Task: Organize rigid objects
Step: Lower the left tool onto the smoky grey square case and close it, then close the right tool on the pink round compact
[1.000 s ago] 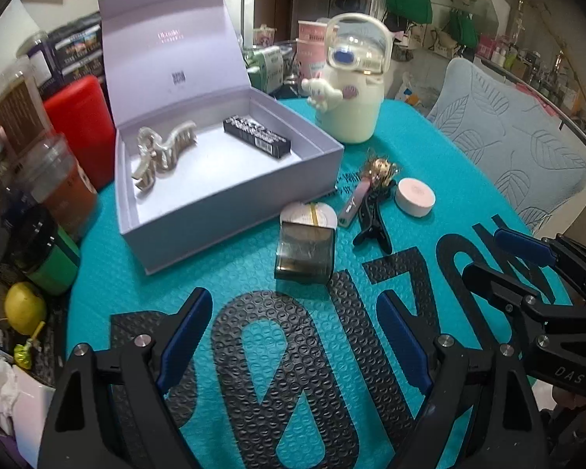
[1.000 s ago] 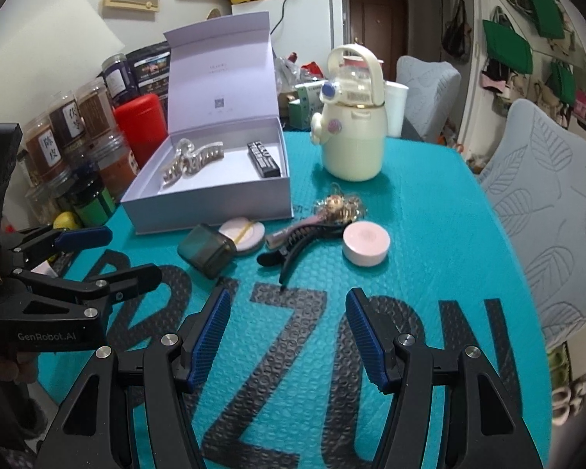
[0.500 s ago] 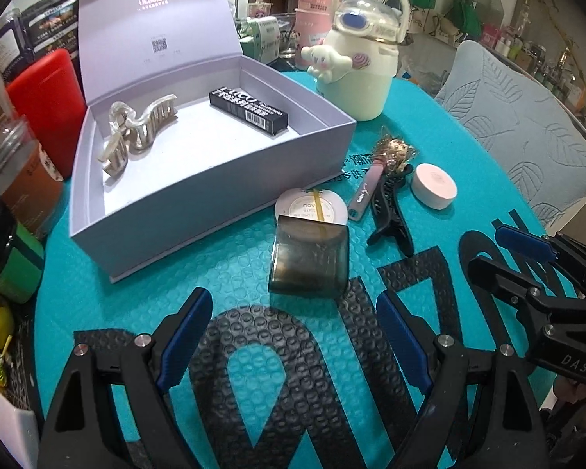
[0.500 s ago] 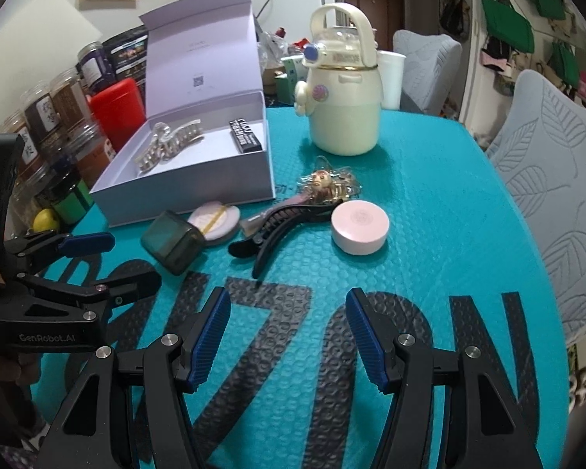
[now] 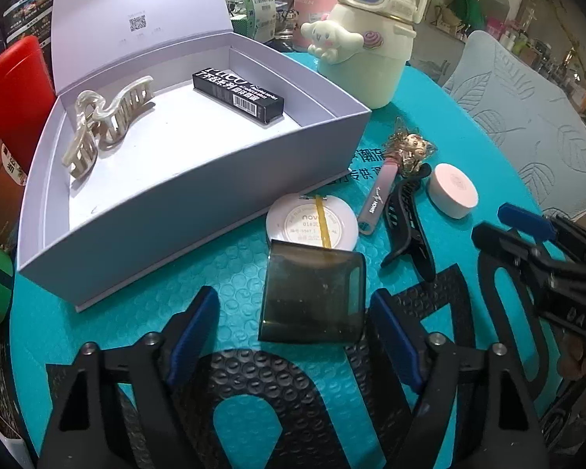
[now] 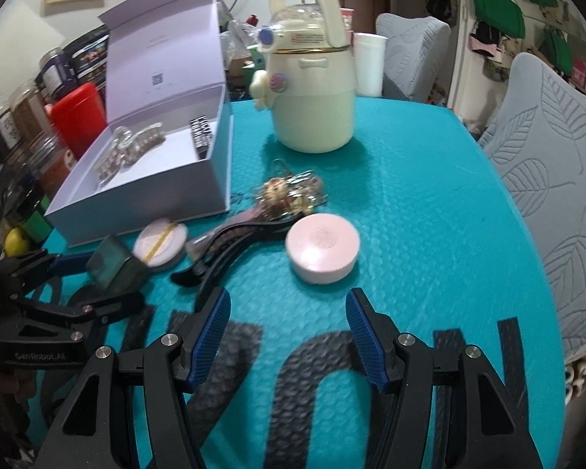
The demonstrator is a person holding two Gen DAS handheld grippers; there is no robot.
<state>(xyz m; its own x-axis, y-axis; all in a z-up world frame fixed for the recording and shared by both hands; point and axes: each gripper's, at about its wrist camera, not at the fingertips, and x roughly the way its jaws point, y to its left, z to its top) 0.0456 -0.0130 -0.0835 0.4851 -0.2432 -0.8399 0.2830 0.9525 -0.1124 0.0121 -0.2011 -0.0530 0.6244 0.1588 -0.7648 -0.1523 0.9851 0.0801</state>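
At the far left, a red canister (image 5: 13, 90) and jars stand off the edge of the teal mat (image 5: 230, 273). Next comes the open lavender box (image 5: 199, 187), lid raised at the far side; inside it a cream hair claw (image 5: 105, 117) lies toward the left and a black carton (image 5: 238, 93) lies toward the far right wall, the two apart. Just near the box's right corner lies a white round compact (image 5: 312, 221) with a yellow band across it, and touching its near edge is a smoky translucent square case (image 5: 312, 297). The left gripper (image 5: 293, 328) has this case between its blue pads; its jaws are closing, the right pad about at the case's side and the left pad clearly off it, so nothing is gripped. To the right of the compact lie a pink tube (image 5: 379, 195) with a gold charm (image 5: 410, 148) at its far end, a black hair clip (image 5: 406, 219) and a pink round tin (image 5: 453, 189). Farther off stands a cream bottle (image 5: 371, 47) with a puppy figure. The right gripper (image 6: 289, 328) hovers near the pink tin, jaws apart and empty, the tin just beyond its tips. At the far right is a grey leaf-patterned chair (image 6: 558, 179).
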